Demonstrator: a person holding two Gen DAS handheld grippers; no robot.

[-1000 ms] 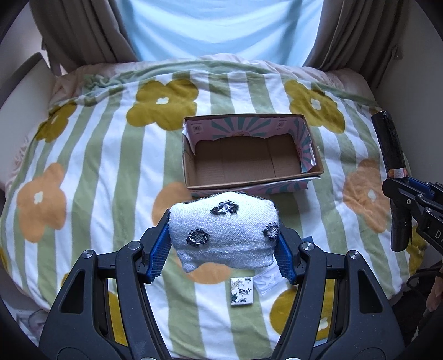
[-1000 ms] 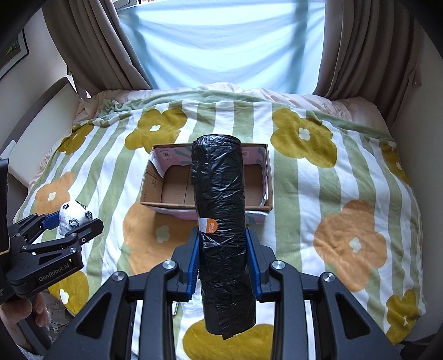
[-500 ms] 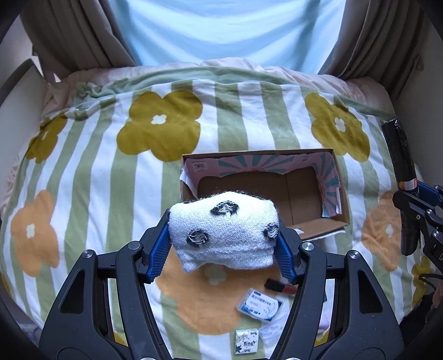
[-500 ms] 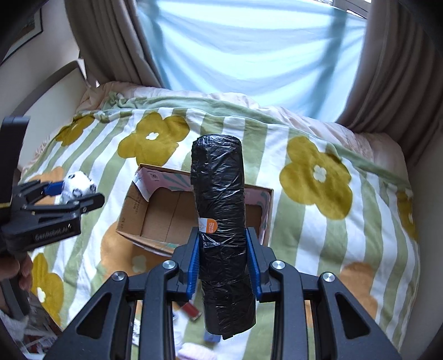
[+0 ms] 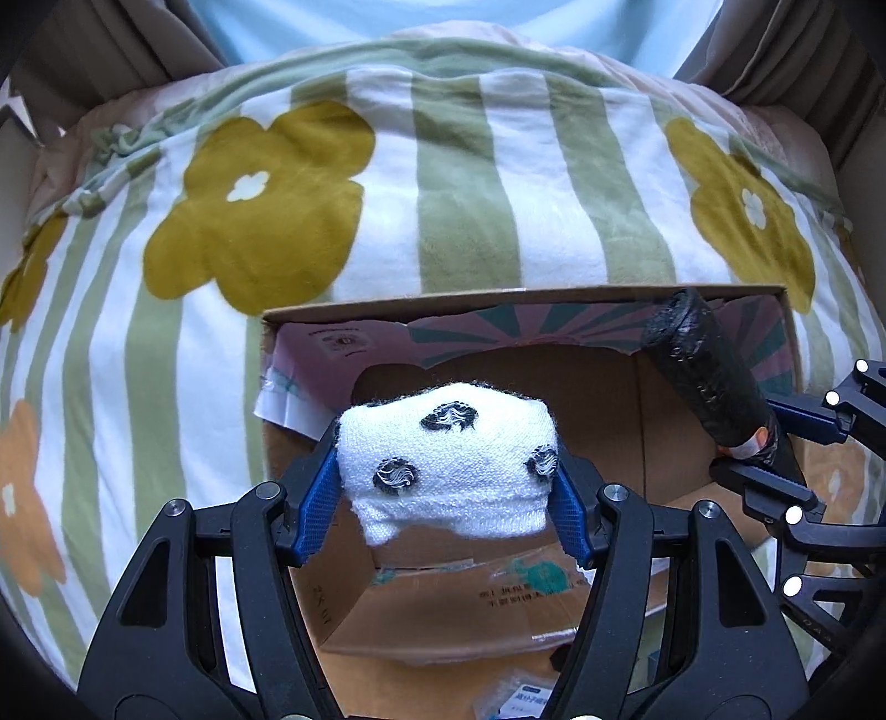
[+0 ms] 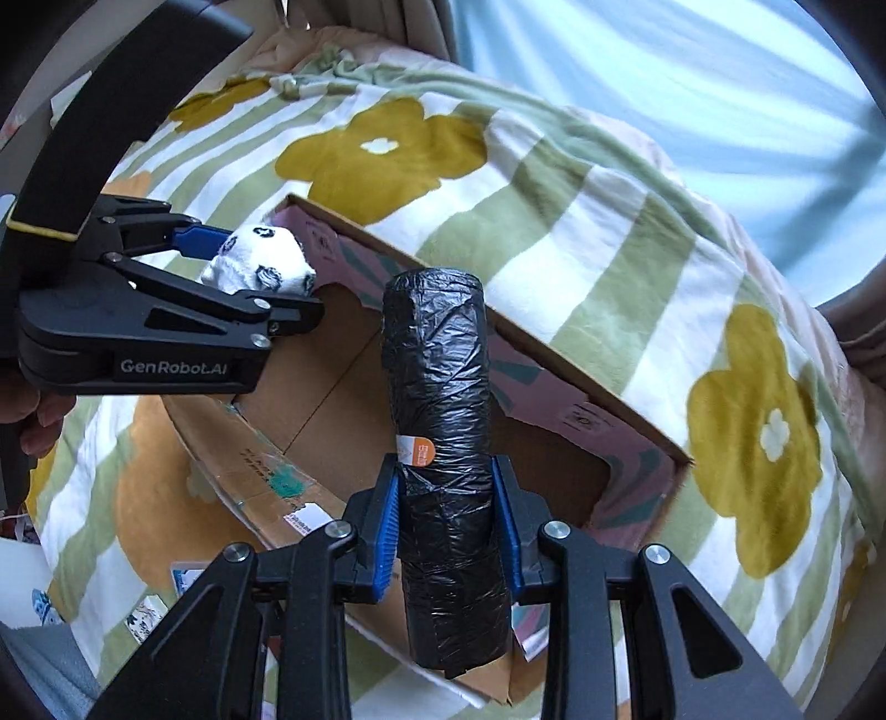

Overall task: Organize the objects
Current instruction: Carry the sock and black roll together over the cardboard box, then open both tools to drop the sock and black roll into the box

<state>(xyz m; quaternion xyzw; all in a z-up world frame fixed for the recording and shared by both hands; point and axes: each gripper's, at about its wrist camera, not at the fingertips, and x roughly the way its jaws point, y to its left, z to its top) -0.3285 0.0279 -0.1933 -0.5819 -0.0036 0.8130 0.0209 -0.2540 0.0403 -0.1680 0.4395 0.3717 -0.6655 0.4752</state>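
The left gripper point(image 5: 446, 501) is clamped on a rolled white sock point(image 5: 451, 471) with black fuzzy spots, its blue pads point(image 5: 318, 512) pressed against both ends; the sock hangs above the near left part of the box point(image 5: 653, 421). The right gripper point(image 6: 448, 529) is closed around a black roll point(image 6: 440, 399) of bin bags, wrinkled and glossy, with a small orange and white label on its side. The roll stands out past the fingers and hangs over the right half of the box, clear of its floor. The box is open cardboard, brown inside, with torn pink and teal printed flaps along the far wall and clear tape on the near flap. Small packets point(image 6: 149, 609) lie on the blanket point(image 5: 470, 183) just in front of the box. The blanket is striped green and white with mustard and orange flowers. Beyond it hang curtains point(image 5: 803, 50) beside a bright window
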